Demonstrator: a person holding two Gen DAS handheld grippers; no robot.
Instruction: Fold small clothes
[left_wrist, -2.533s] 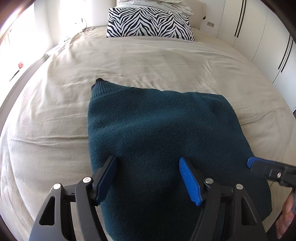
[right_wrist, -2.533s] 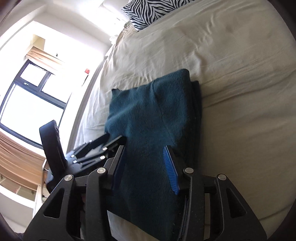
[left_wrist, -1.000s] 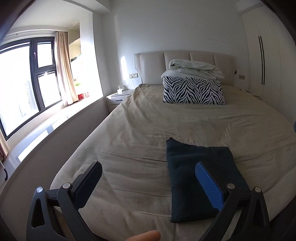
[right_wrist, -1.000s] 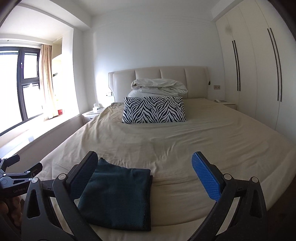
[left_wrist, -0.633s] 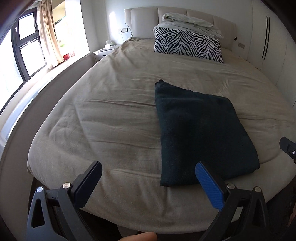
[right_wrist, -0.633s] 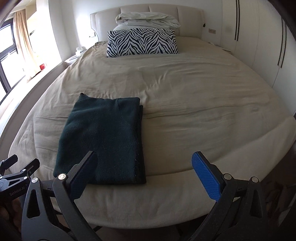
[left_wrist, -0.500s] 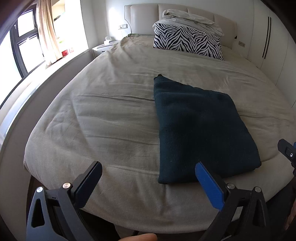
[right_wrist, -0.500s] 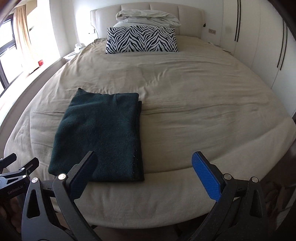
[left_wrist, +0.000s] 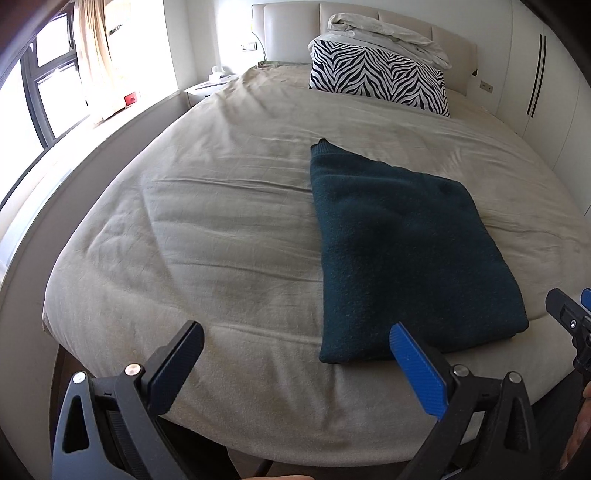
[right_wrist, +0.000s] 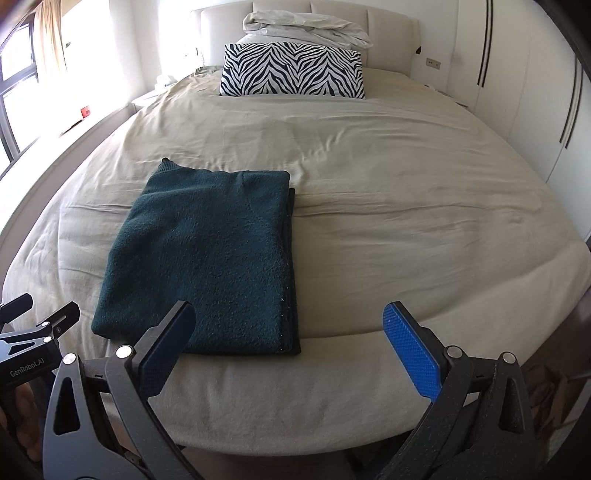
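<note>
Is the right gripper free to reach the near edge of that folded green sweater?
Probably yes: the right gripper is open, and nothing lies between it and the sweater on the bed.

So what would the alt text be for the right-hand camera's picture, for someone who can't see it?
A folded dark green sweater lies flat near the foot of a beige bed. The right gripper is open above the bed's edge, holding nothing. A zebra pillow sits by the headboard.
</note>
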